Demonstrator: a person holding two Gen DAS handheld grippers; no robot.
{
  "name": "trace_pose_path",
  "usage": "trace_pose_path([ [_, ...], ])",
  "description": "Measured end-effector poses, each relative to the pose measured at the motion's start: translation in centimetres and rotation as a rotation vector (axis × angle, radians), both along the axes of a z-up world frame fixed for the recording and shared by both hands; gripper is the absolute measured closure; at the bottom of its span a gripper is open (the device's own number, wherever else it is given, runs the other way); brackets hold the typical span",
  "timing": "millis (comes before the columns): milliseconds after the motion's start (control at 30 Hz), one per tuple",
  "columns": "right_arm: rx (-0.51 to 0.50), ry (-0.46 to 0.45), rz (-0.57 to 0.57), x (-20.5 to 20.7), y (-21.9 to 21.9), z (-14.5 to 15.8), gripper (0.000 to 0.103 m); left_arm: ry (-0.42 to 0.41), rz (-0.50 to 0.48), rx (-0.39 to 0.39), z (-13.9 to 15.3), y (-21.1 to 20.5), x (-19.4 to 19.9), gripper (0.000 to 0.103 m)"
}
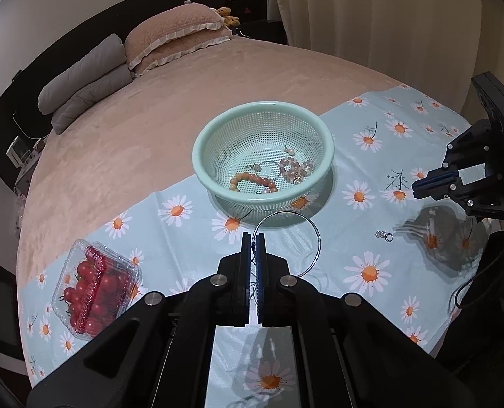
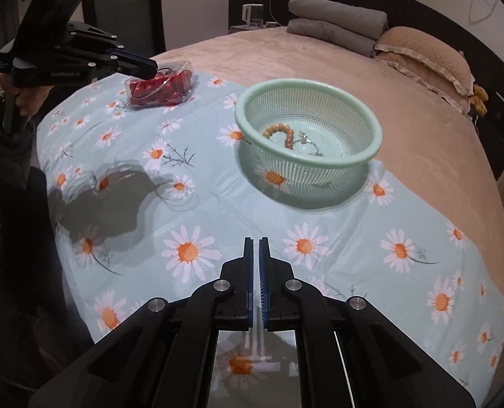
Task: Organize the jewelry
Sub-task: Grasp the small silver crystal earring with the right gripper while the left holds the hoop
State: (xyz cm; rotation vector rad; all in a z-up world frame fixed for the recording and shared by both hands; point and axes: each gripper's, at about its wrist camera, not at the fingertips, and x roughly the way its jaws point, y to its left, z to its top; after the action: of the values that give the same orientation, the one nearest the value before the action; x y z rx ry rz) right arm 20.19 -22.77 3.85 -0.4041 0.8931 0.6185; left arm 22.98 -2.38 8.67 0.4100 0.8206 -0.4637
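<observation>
Closest to the left wrist lens, the left gripper [image 1: 255, 238] is pinching a thin wire hoop [image 1: 287, 243] between its blue pads, jaws pressed together on the wire so that the loop is hanging out to the right above the daisy cloth [image 1: 371, 306]. Beyond it the mint basket [image 1: 204, 170] is sitting on the cloth, already holding an orange bead bracelet [image 1: 253, 181] and a pink bead bracelet [image 1: 294, 168]. A small silver charm [image 1: 383, 235] is lying loose on the cloth to the right, near the right gripper [image 1: 418, 187]. A clear box of cherry tomatoes [image 1: 95, 285] is resting at the near left.

Nearest in the right wrist view, the right gripper [image 2: 256, 239] is hovering over the cloth with its jaws nearly touching and nothing visible between them. Far left, the left gripper [image 2: 151, 66] is carrying the hoop in front of the tomato box.

Judging by its look, the hoop is behaving as light, springy and slippery wire, easily bent, so a gentle grip on the wire itself suits it; the tiny charm is likely needing a fingertip pinch from above
</observation>
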Motion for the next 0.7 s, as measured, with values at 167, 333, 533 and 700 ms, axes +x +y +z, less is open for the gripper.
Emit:
trace_pose_path([
  [167, -0.065, 0.078, 0.031, 0.1, 1.2, -4.6, 0.071, 0.006, -0.017, -0.008, -0.2, -0.6, 0.2, 0.1],
  [333, -0.015, 0.08, -0.017, 0.6, 1.5, -7.0, 0.073, 0.017, -0.005, 0.004, -0.6, -0.4, 0.5, 0.1],
  [533, -0.032, 0.109, -0.061, 1.6, 2.1, -9.5, 0.076, 0.027, 0.006, 0.0, -1.0, 0.2, 0.2, 0.1],
  [700, -0.013, 0.119, -0.039, 0.9, 2.4, -9.5, 0.095, 0.032, 0.009, -0.005, -1.3, 0.3, 0.0, 0.1],
])
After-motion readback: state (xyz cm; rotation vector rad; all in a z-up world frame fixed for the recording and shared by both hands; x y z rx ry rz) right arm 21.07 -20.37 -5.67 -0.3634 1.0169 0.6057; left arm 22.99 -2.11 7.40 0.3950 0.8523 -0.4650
